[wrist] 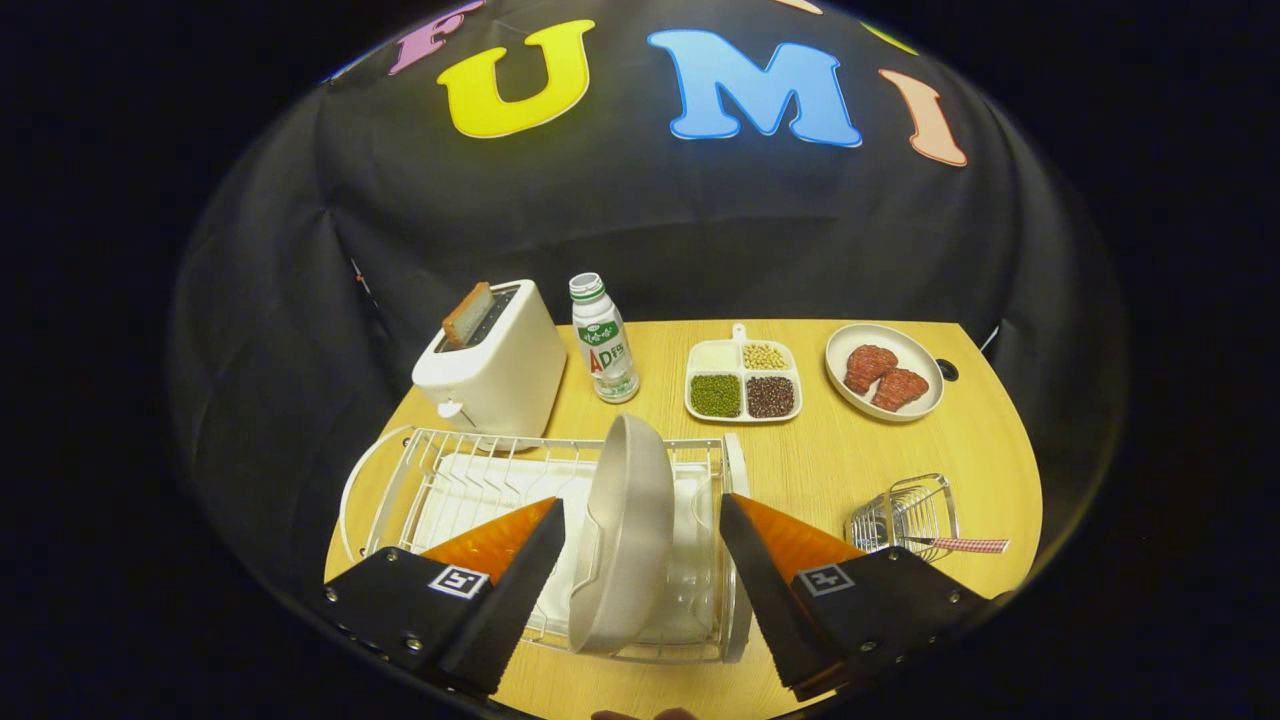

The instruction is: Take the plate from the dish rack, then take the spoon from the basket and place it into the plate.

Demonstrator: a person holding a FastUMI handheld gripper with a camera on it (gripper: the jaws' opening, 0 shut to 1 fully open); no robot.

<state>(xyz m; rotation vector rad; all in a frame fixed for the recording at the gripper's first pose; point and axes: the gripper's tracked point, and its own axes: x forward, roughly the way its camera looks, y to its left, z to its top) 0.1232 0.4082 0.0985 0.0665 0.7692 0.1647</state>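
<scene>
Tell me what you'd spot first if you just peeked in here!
A pale plate standing on edge in the white dish rack, right between the open claw fingers. Beyond the rack, a white toaster with toast poking out, beside a small bottle.

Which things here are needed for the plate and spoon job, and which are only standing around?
Needed: plate upright in dish rack, between the open gripper fingers; spoon in basket.

Just there: toaster, bottle, divided tray, meat dish.
</scene>
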